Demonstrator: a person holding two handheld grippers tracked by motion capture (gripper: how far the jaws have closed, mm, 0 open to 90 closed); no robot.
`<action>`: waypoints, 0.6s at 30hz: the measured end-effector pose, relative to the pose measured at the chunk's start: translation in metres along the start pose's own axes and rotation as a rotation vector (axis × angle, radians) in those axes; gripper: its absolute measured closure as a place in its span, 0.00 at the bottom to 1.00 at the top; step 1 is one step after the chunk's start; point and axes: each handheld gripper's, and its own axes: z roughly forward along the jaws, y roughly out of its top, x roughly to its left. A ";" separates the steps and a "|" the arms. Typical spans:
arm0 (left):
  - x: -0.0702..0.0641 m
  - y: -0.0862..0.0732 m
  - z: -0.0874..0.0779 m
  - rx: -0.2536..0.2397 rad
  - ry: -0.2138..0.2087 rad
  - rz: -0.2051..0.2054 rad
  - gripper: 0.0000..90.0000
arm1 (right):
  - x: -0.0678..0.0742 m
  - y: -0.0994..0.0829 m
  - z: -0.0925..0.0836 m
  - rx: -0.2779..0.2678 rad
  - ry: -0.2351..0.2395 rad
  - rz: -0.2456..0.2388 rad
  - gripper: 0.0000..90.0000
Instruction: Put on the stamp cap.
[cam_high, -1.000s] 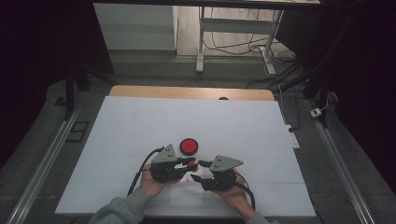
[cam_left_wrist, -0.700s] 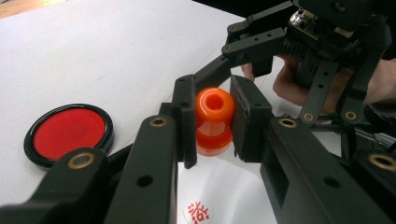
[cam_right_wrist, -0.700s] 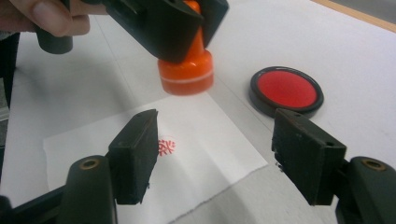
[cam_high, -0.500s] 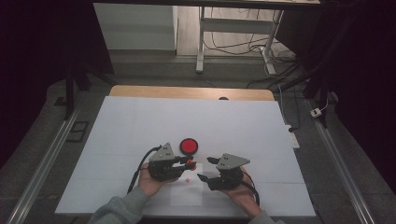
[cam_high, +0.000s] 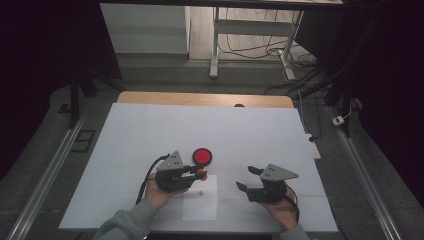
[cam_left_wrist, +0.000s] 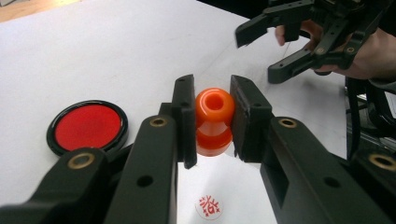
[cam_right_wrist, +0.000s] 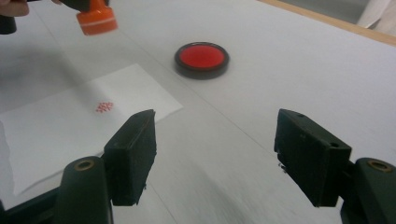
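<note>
One hand-held gripper (cam_left_wrist: 212, 123) clamps the orange stamp (cam_left_wrist: 214, 122); the right hand-held gripper (cam_right_wrist: 226, 156) has just opened, empty.

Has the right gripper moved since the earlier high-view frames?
Yes. The right gripper has pulled away to the right, off the paper sheet and farther from the red ink pad; its jaws have just been opening, with nothing between them.

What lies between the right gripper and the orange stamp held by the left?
In the high view, only bare paper sheet and table; right gripper stands open, apart from the orange stamp.
</note>
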 end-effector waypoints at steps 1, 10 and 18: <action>0.000 0.000 -0.001 -0.002 0.002 -0.002 0.81 | -0.002 -0.002 -0.003 -0.011 -0.007 0.005 0.32; 0.005 0.002 -0.007 -0.003 0.015 -0.011 0.81 | -0.016 -0.016 -0.027 -0.011 -0.053 0.032 0.33; 0.015 0.004 -0.019 -0.020 0.058 -0.025 0.81 | -0.021 -0.019 -0.033 -0.022 -0.055 0.045 0.33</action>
